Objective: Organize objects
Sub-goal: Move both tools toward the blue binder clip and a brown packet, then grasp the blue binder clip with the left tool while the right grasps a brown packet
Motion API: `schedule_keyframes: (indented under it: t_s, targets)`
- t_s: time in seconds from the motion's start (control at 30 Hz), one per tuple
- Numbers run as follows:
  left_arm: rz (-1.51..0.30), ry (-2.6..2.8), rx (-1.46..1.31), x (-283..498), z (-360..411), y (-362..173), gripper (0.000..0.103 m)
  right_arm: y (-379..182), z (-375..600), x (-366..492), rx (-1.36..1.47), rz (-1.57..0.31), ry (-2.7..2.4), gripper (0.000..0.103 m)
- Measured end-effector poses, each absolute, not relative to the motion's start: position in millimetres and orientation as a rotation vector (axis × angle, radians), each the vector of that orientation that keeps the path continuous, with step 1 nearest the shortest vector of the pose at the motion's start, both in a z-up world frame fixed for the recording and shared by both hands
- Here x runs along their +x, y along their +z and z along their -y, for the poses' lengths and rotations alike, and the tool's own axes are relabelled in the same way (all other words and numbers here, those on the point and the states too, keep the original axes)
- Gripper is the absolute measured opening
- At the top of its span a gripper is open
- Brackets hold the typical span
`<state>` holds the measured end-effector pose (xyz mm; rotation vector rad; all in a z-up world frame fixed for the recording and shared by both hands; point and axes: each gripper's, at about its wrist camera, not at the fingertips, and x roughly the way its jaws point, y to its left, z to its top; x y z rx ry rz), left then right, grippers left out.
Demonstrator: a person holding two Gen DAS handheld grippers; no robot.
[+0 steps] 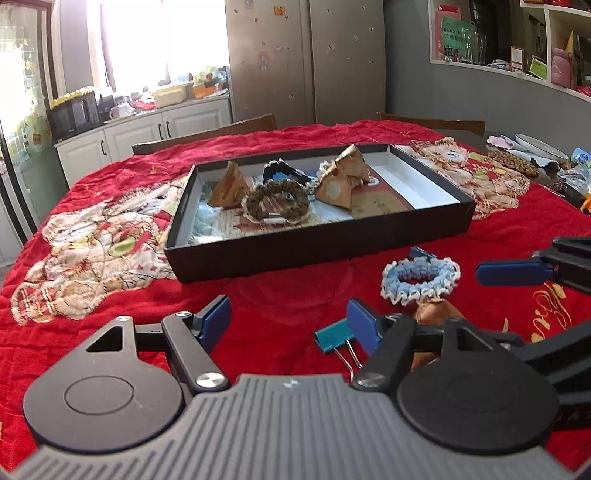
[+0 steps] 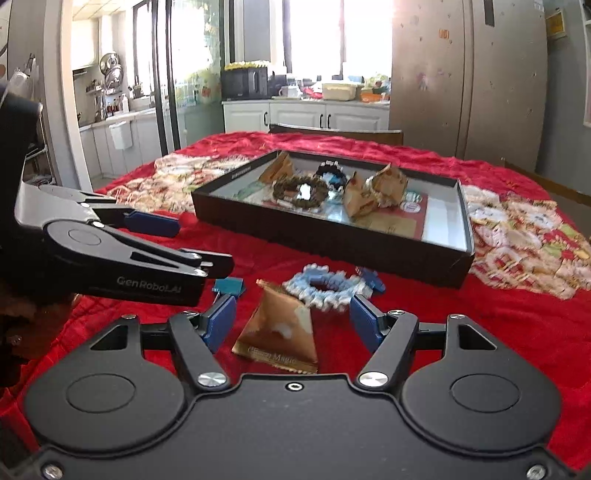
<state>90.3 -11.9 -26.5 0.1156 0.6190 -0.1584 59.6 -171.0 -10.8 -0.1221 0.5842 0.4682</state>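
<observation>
I note both grippers empty: left gripper (image 1: pixel 288 321) jaws apart above the binder clip (image 1: pixel 334 338), right gripper (image 2: pixel 291 319) jaws apart around the brown packet (image 2: pixel 279 338).

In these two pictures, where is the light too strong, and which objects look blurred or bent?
Left wrist view: the window is washed out to white, the fisheye bends the shelf, and the black box is fairly sharp. Right wrist view: the windows glare white, the blue scrunchie and the patterned cloth are smeared, and the brown packet is clearer.
</observation>
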Motion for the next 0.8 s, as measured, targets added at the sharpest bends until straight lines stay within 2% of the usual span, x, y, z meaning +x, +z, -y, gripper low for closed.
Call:
schedule_keyframes:
  t_s: [0.57, 0.67, 0.8]
  targets:
    - [-0.675, -0.195, 0.076, 100.3, 18.0, -47.1, 0.08, -38.6, 168.0, 71.4, -0.079, -0.651, 0.459, 0.062]
    - [-0.682, -0.202, 0.064, 101.3, 18.0, -48.6, 0.075, -39.4, 167.4, 71.3, -0.082, -0.65, 0.458, 0.061]
    - [-0.687, -0.204, 0.066, 102.0, 20.0, -50.7, 0.067, -39.4, 168.3, 72.7, -0.084, -0.65, 0.453, 0.052]
